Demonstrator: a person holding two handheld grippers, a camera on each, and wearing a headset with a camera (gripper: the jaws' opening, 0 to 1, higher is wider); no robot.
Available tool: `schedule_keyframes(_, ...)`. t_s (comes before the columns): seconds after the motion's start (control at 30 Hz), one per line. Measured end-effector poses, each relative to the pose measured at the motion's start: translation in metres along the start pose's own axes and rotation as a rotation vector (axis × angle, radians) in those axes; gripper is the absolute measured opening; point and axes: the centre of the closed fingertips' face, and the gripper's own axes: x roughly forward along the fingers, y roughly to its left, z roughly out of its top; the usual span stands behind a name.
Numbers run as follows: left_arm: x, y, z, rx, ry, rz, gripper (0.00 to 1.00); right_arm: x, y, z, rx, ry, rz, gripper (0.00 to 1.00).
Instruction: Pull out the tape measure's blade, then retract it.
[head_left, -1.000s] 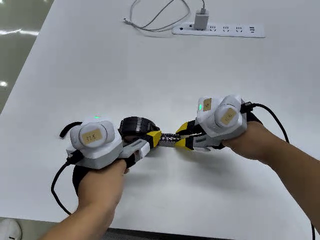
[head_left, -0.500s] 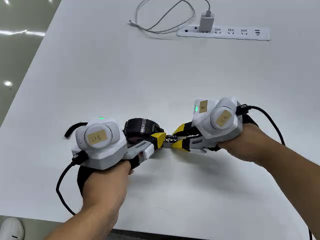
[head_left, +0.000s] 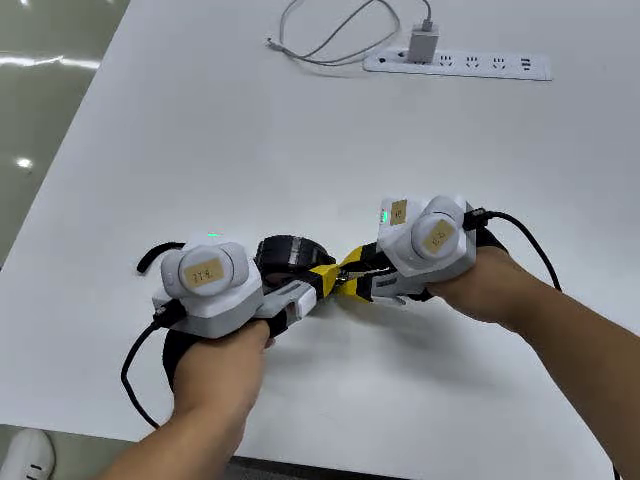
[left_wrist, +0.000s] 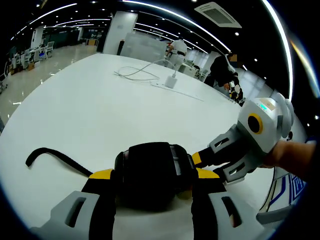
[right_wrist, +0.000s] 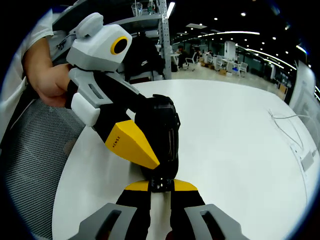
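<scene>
Clamping the tape measure (head_left: 288, 253) is the left tool (left_wrist: 155, 176); right tool (right_wrist: 160, 188) pinches the blade tip (right_wrist: 161, 183) at its mouth. Desk (head_left: 300, 130) open beyond it; blade mostly hidden.

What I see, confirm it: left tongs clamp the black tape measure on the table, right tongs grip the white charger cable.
Wrong in one respect: the right tongs grip the blade's tip at the mouth of the tape measure, as the right gripper view shows. The left tongs do clamp the tape measure.
</scene>
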Motion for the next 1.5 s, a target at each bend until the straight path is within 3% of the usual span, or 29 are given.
schedule_keyframes(0.6,0.001,-0.003,0.000,0.032,0.002,-0.007,0.59,0.000,0.001,-0.002,0.024,0.011,-0.007,0.12)
schedule_keyframes(0.9,0.000,-0.007,-0.003,0.065,0.030,-0.031,0.60,-0.004,0.000,-0.003,0.046,0.015,-0.022,0.16)
schedule_keyframes(1.03,0.000,-0.008,-0.004,0.093,0.030,-0.037,0.63,-0.006,-0.002,-0.003,0.064,0.005,-0.027,0.16)
schedule_keyframes(1.23,0.000,-0.008,-0.003,0.090,0.036,-0.046,0.64,-0.009,-0.004,-0.004,0.084,0.000,-0.028,0.18)
schedule_keyframes(1.33,0.000,-0.008,-0.004,0.111,0.040,-0.046,0.64,-0.014,-0.004,0.000,0.132,-0.043,-0.019,0.18)
schedule_keyframes(1.5,0.000,-0.010,-0.004,0.117,0.041,-0.047,0.67,-0.014,-0.004,0.000,0.139,-0.048,-0.015,0.19)
